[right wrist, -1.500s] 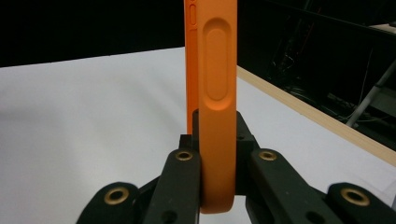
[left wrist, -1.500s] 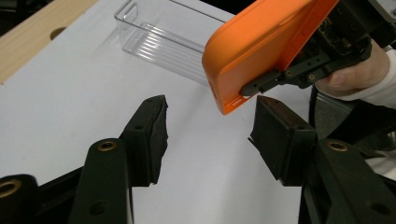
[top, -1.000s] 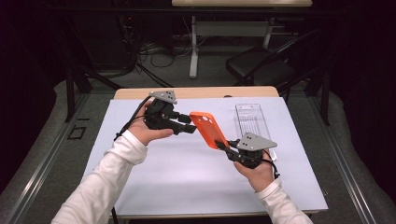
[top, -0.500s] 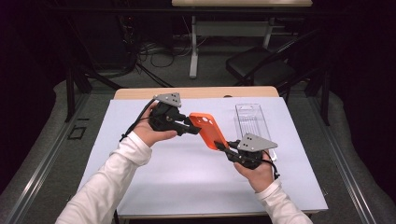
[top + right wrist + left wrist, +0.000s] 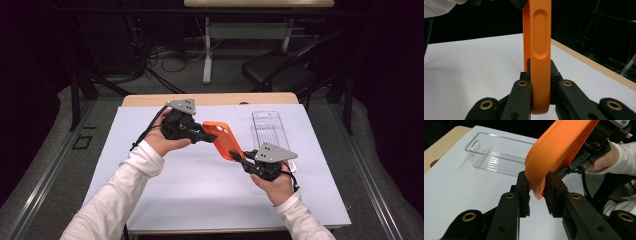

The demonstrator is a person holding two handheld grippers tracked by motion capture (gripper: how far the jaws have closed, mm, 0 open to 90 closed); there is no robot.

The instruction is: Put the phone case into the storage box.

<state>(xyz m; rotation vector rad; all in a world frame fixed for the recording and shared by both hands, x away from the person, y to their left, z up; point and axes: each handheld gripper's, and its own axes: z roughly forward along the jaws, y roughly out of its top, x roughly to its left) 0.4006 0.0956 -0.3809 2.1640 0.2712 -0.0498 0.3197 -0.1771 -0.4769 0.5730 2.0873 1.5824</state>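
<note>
Two grippers: both hold one orange phone case in the air between them, above the worktop.
Worktop [image 5: 200,200]: white sheet over a wooden top, lying below both grippers.
Clear bin [image 5: 272,132]: see-through plastic tray resting on the worktop, just beyond the right gripper and well apart from the left one.
Orange phone case [image 5: 224,140]: lifted off the worktop, tilted, its upper end at the left gripper and its lower end at the right gripper.
Left gripper [image 5: 206,135]: jaws have just been closing and now pinch a corner of the case's rim, one pad on each side [image 5: 537,190].
Right gripper [image 5: 239,158]: clenched on the case's edge, the case standing on edge between its pads [image 5: 540,85].
</note>
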